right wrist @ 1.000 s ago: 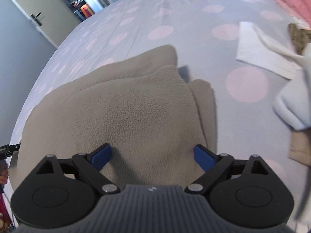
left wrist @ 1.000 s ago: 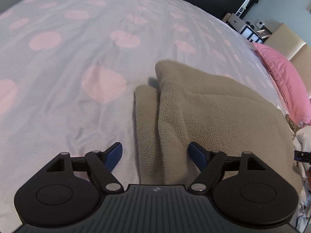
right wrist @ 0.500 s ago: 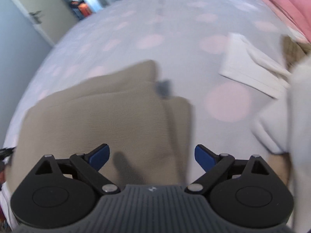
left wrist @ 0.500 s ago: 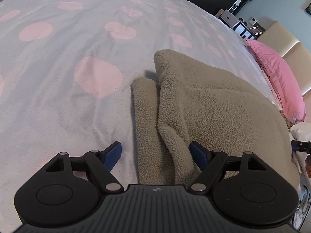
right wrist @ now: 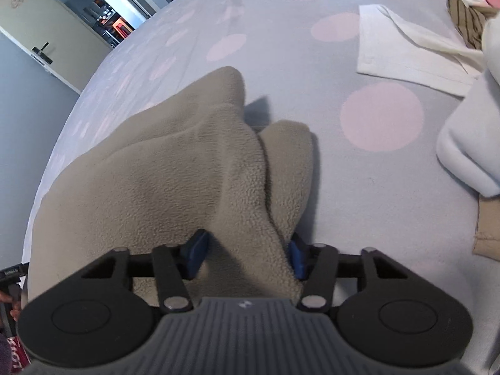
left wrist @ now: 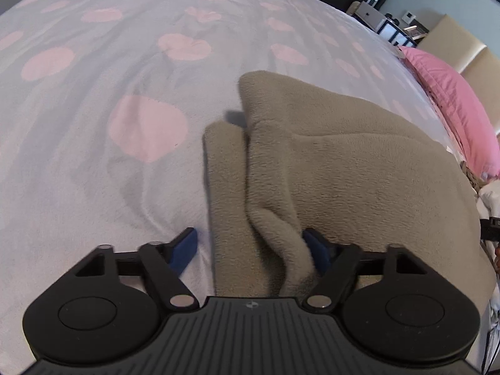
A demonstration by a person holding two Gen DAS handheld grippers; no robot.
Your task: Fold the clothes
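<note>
A beige fleece garment [left wrist: 343,172] lies folded on the bed, with one narrow strip sticking out along its edge. My left gripper [left wrist: 251,247] straddles that near edge and its jaws are closing. One blue pad [left wrist: 315,247] touches a raised fold, while the other pad [left wrist: 187,247] rests on the sheet, a little apart from the cloth. In the right wrist view the fleece [right wrist: 156,181] is gathered into a ridge. My right gripper [right wrist: 247,253] pinches that ridge between both pads, its jaws still closing.
The bed sheet [left wrist: 93,156] is pale lilac with pink dots. A pink pillow [left wrist: 453,103] lies at the far right. Beside the fleece in the right wrist view are a folded white cloth [right wrist: 400,53], a pale blue garment [right wrist: 468,143] and a tan cloth [right wrist: 487,231].
Both pairs of jaws have narrowed around the fleece edge. The right gripper has sunk onto the cloth, which now bunches up between its pads. The left hand has stayed almost still.
</note>
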